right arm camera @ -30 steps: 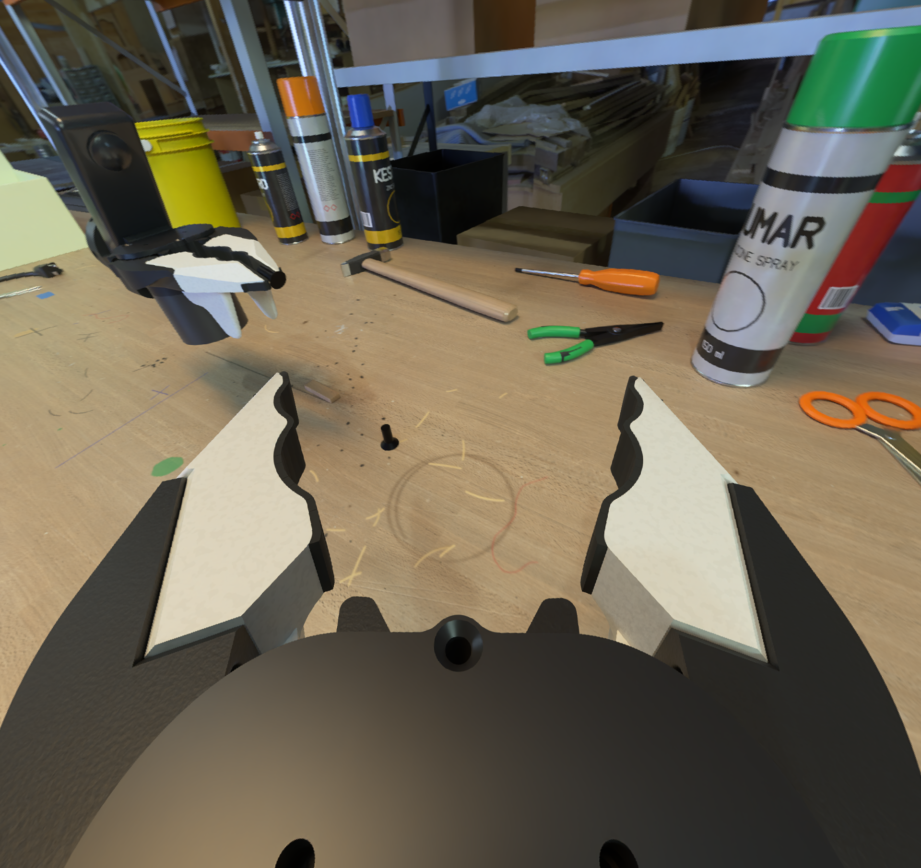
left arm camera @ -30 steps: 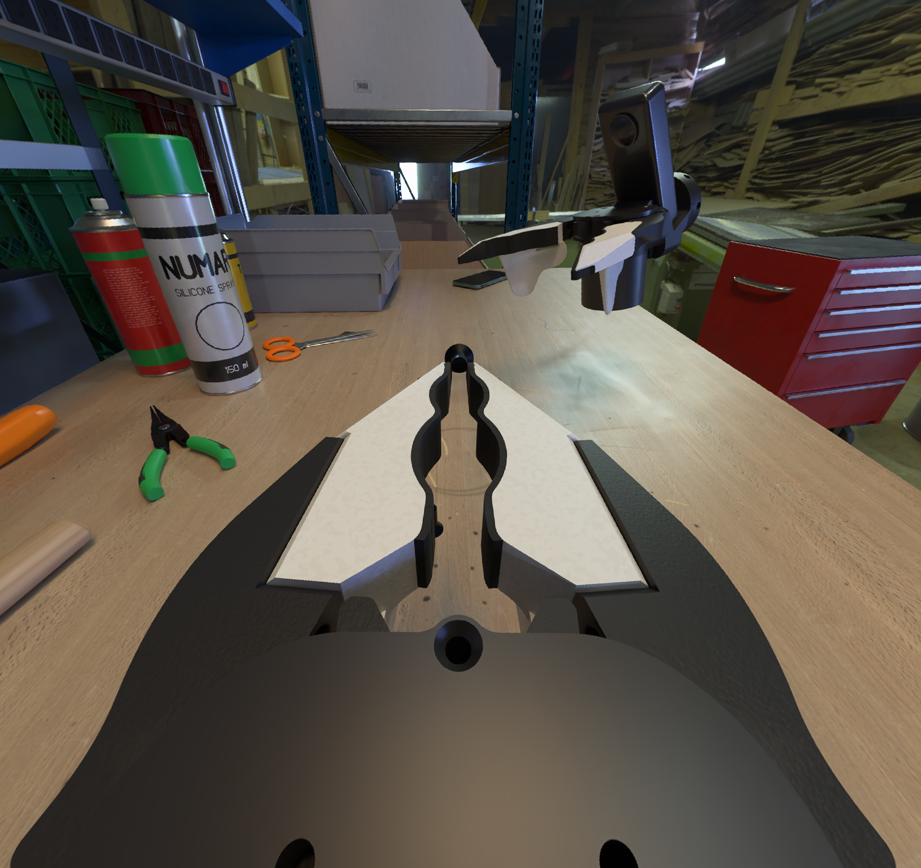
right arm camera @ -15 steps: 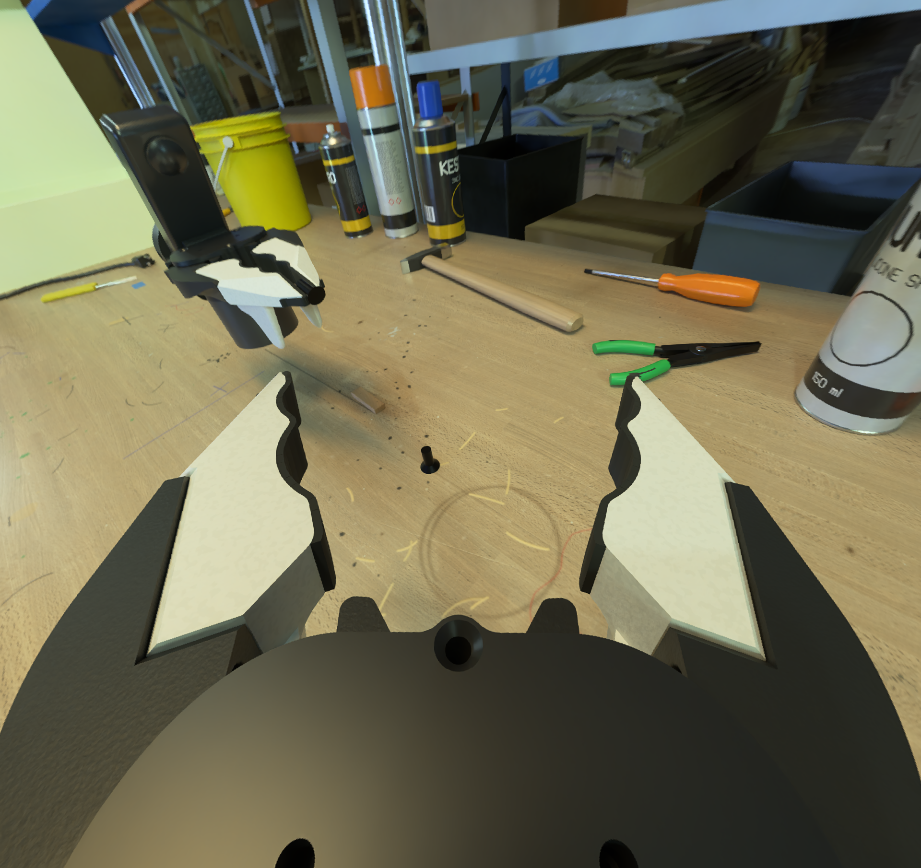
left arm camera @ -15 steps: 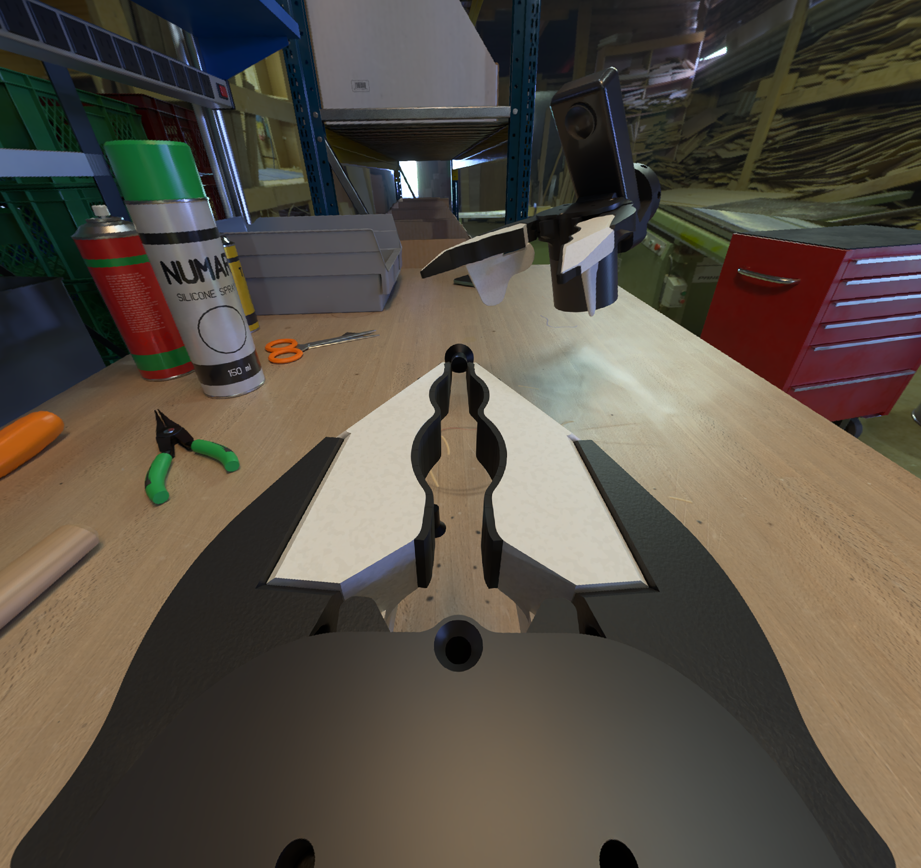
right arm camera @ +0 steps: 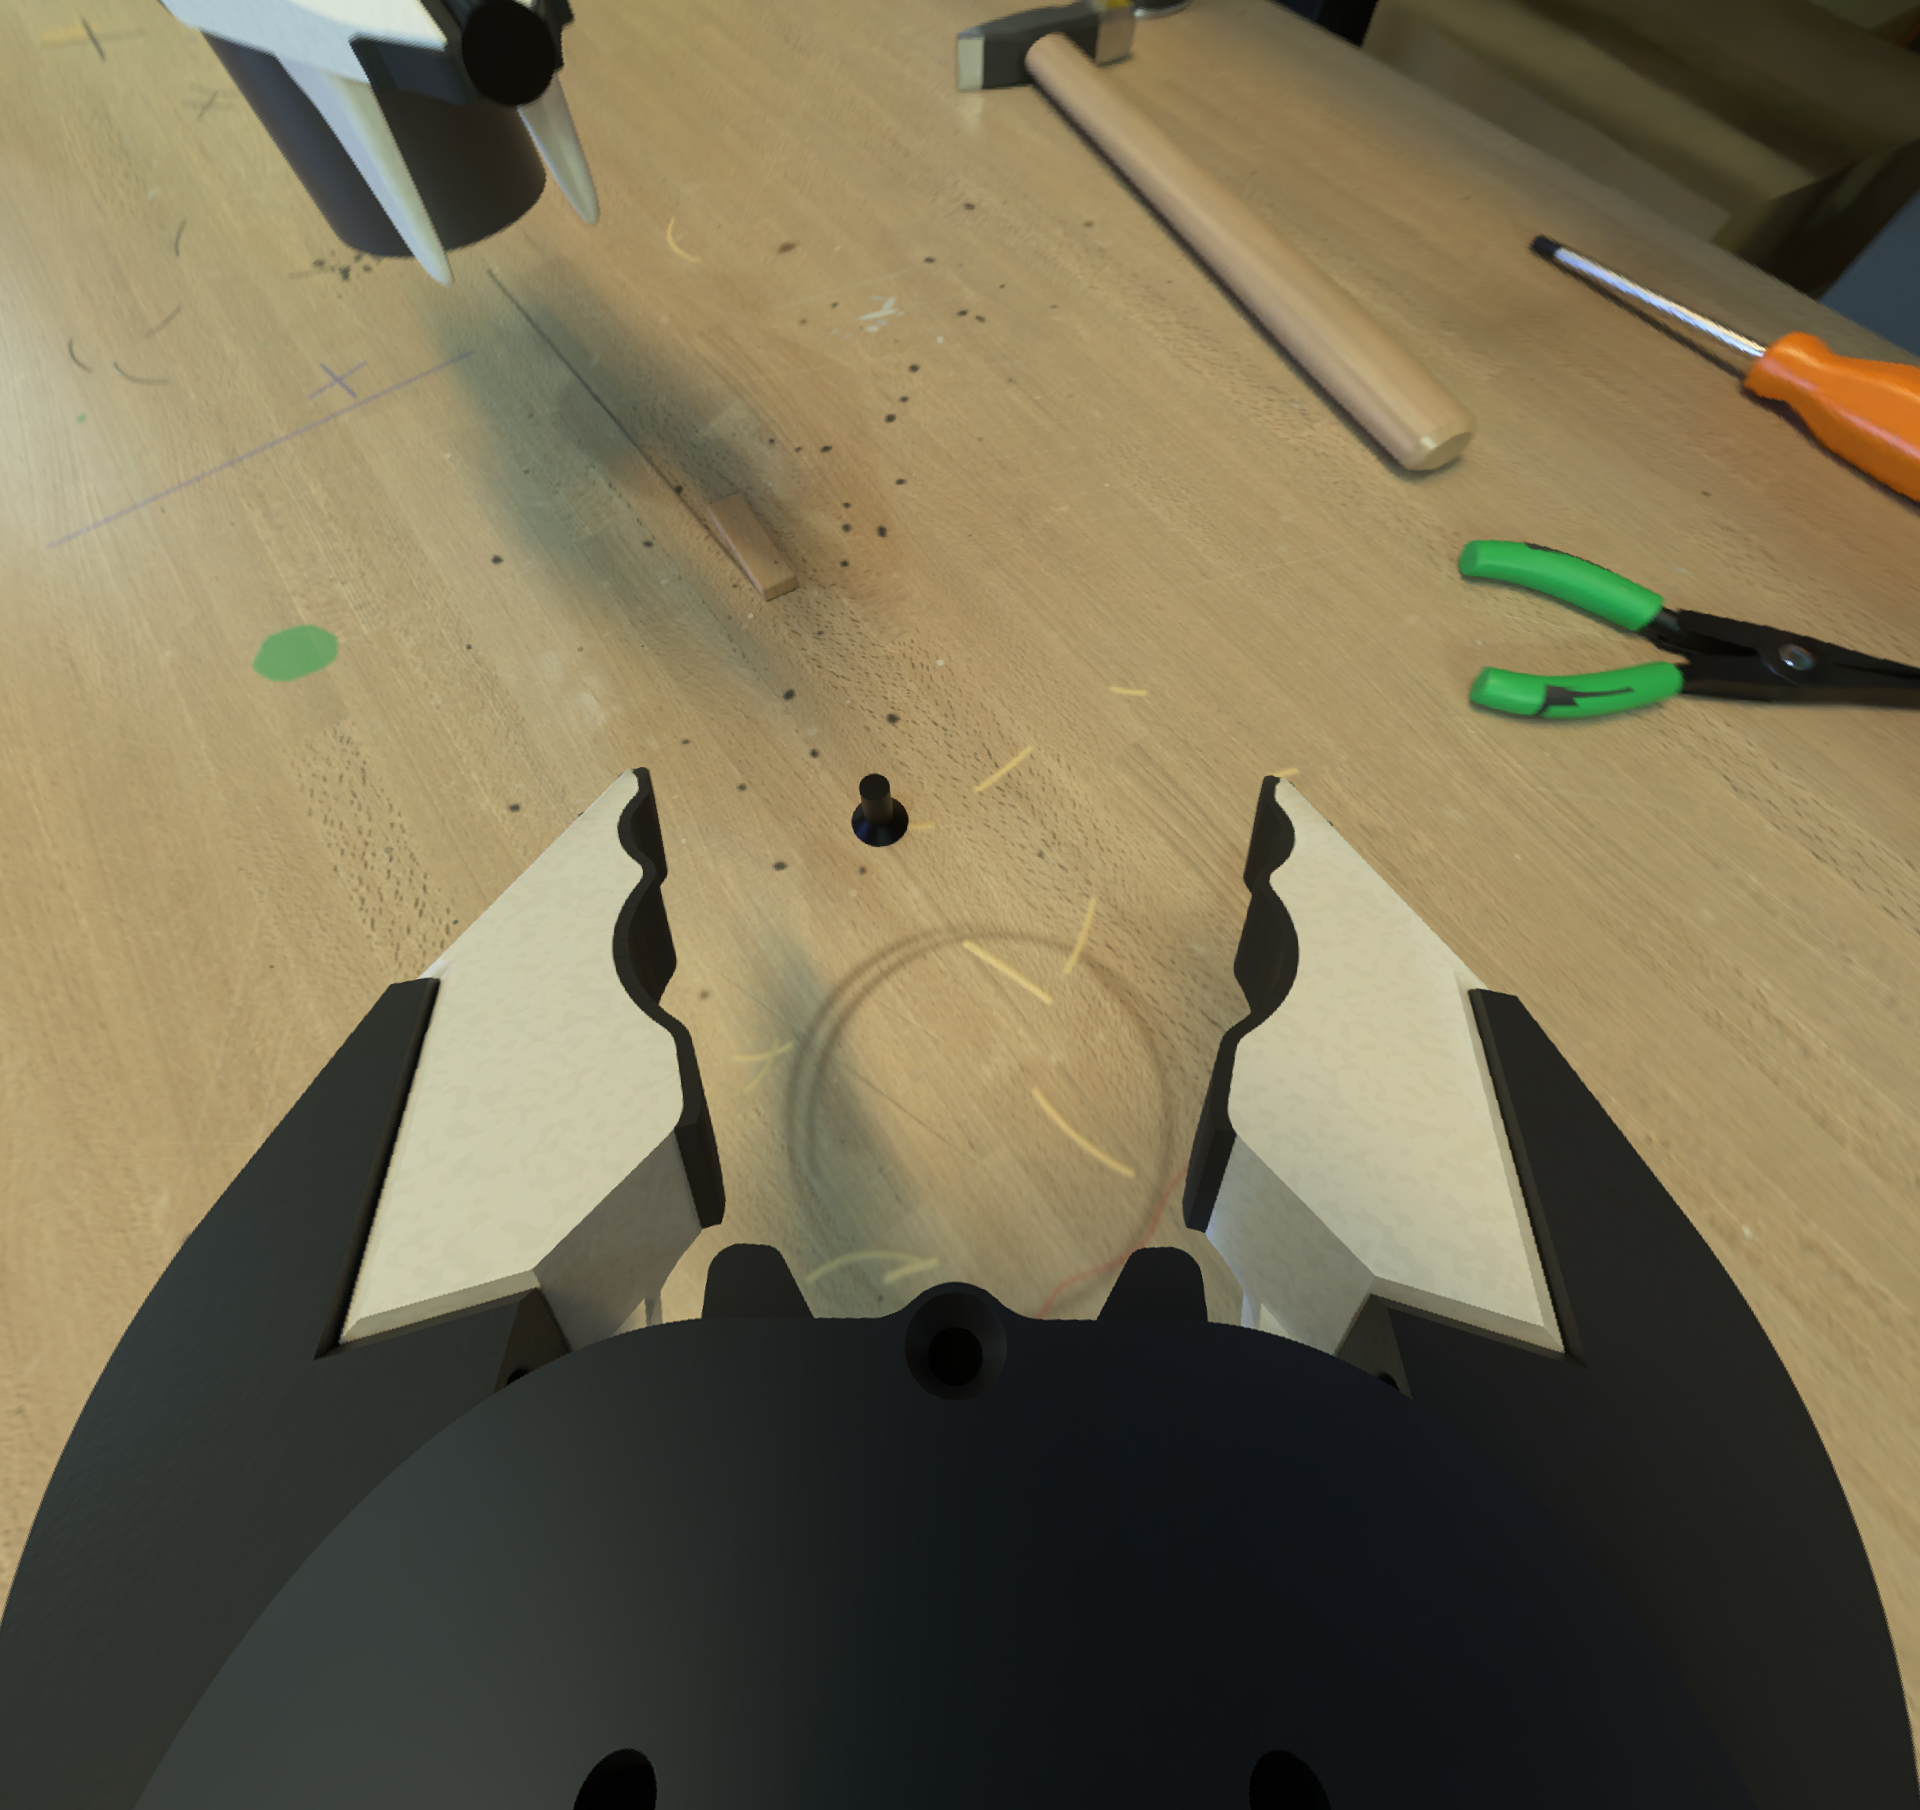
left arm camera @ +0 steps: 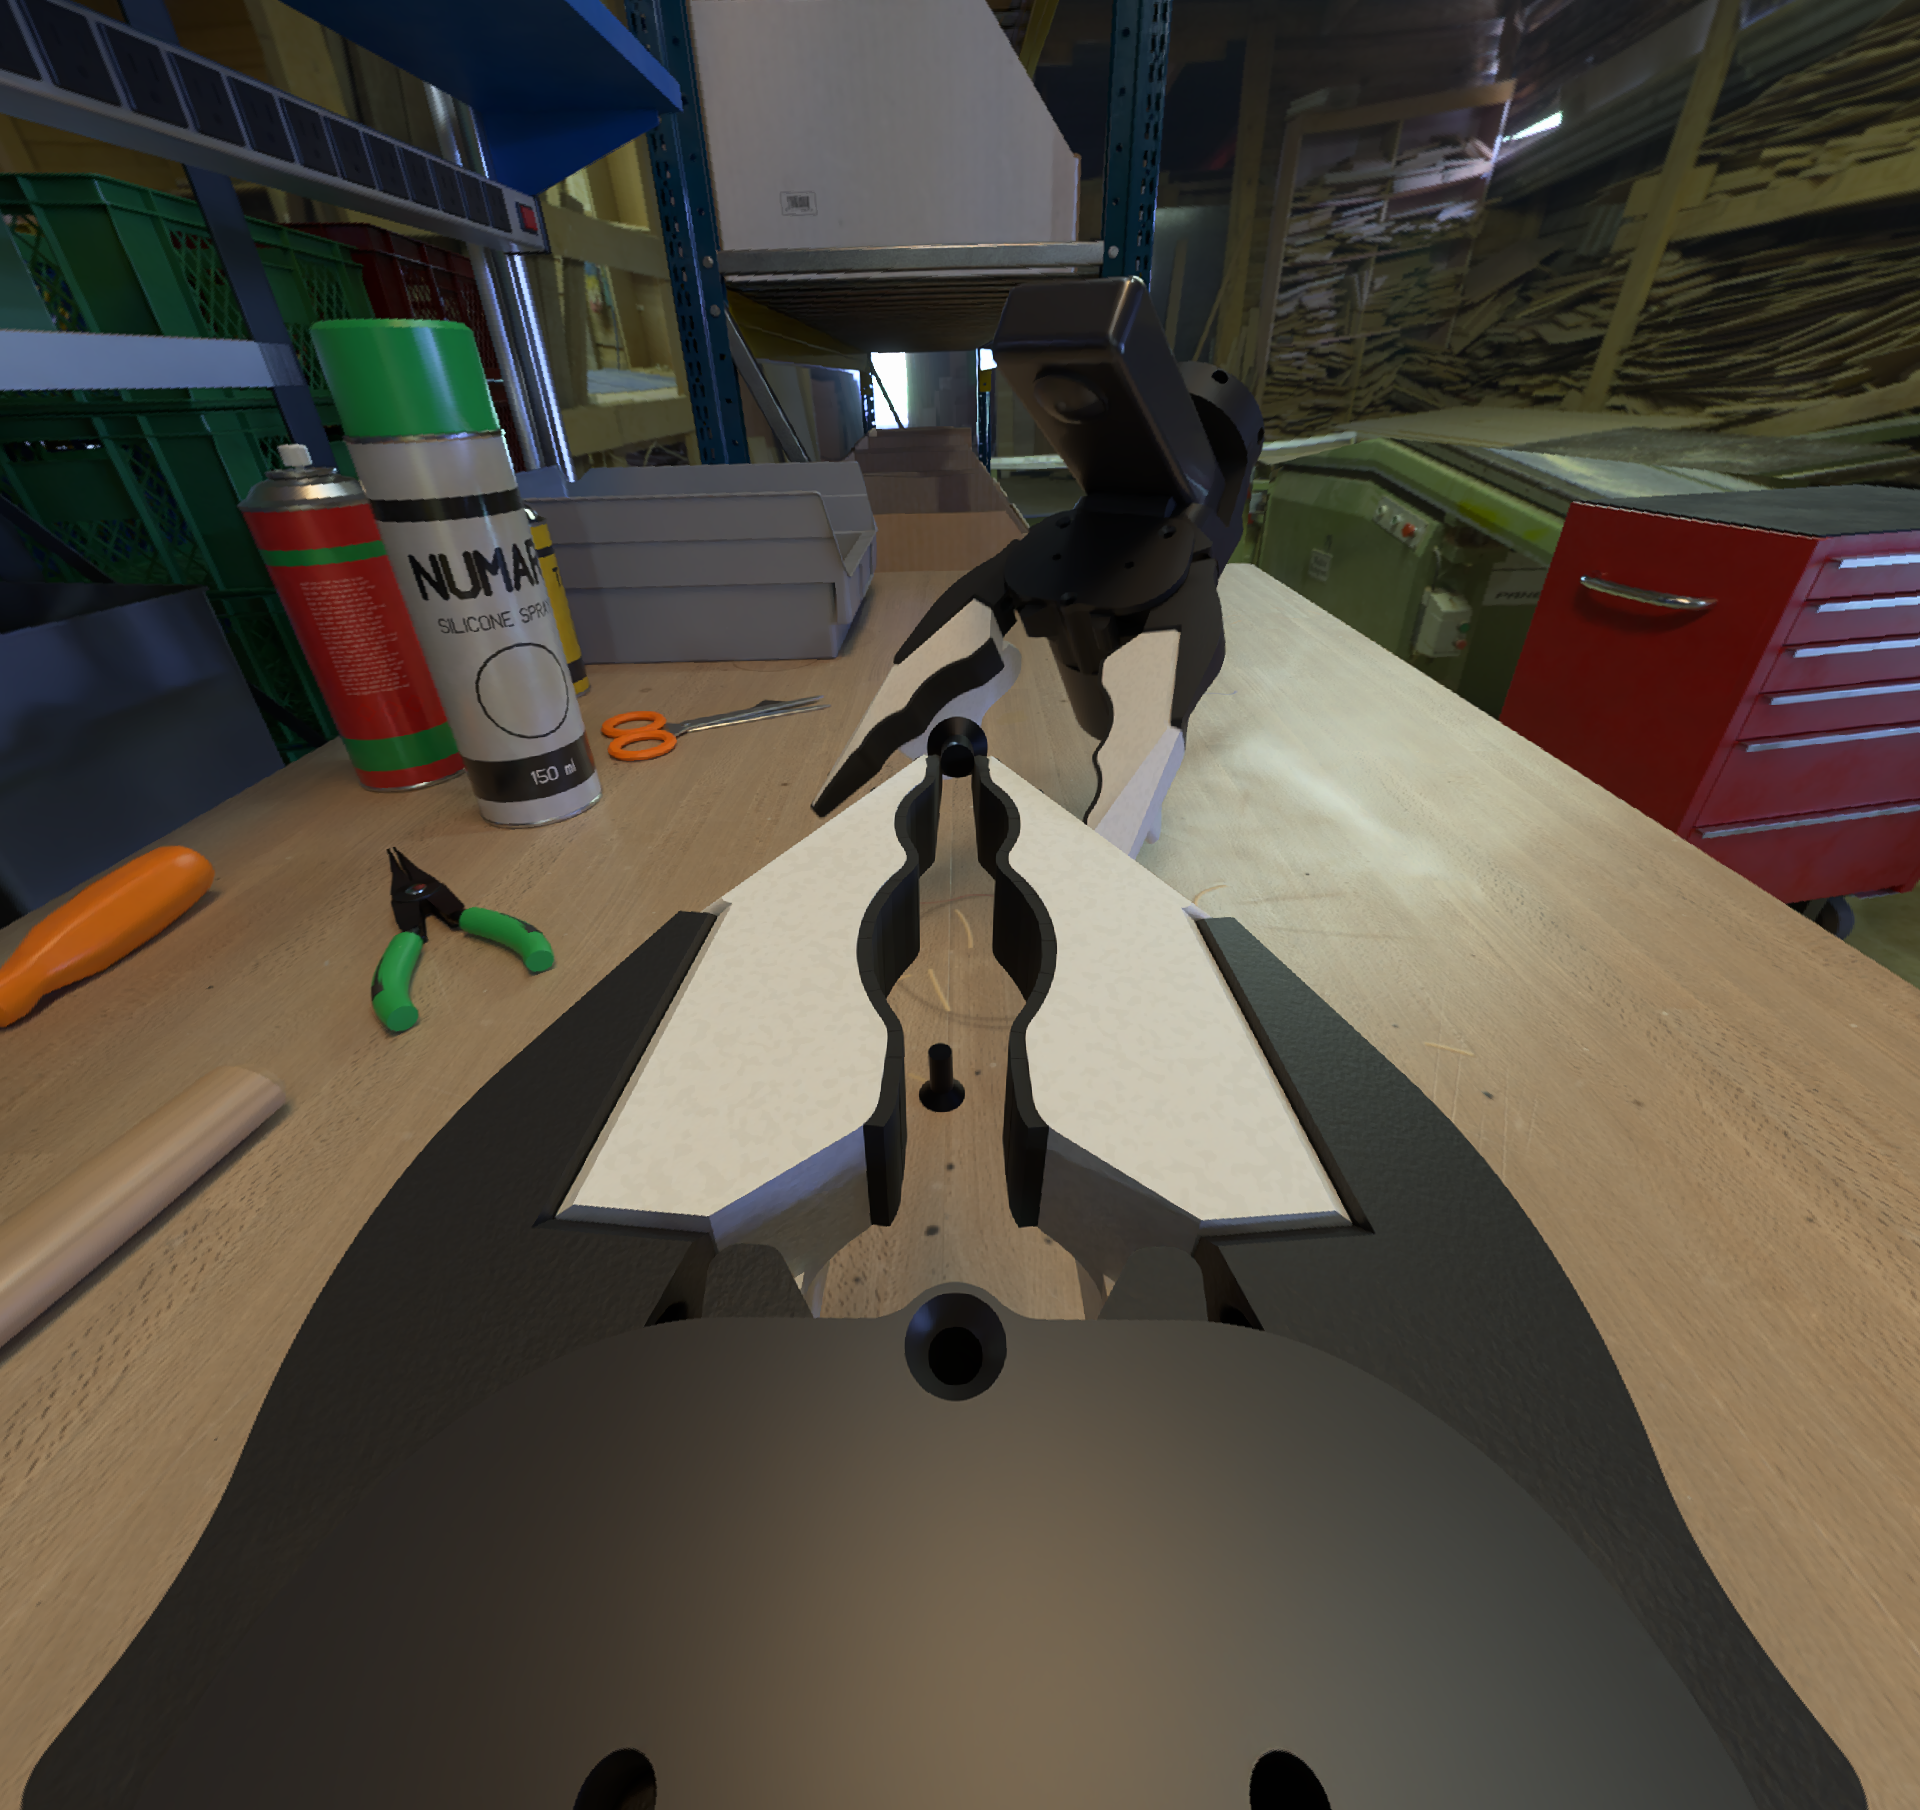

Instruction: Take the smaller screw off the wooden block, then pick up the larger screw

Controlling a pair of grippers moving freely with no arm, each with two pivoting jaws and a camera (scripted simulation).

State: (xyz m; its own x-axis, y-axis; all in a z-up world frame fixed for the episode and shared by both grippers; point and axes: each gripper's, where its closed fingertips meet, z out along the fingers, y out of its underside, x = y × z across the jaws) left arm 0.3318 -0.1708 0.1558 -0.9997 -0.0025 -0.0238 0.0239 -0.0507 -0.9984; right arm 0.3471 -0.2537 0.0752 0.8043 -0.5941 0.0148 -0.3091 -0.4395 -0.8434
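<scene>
Black, textured: right claw [right arm camera: 956, 784], fingers spread wide and holding nothing, tilted down over the bench [right arm camera: 1143, 513].

- Just ahead of its fingertips, a little left of centre: loose screw [right arm camera: 878, 815], black, standing head-down on bare wood, touched by nothing.
- Farther ahead, well apart from that screw: small flat wooden piece [right arm camera: 753, 545], possibly the task's block; nothing sits on it.
- Far ahead, to the left and raised: left claw [left arm camera: 956, 773], fingers closed on a held screw [left arm camera: 956, 750], whose round black head shows at the tips.
- Off to the right: pliers [right arm camera: 1621, 638], hammer [right arm camera: 1247, 243].

Status, judged: one screw has been lifted clear and the first step looks done. I cannot tell from here which screw is the larger. The loose screw remains ungrasped.
</scene>
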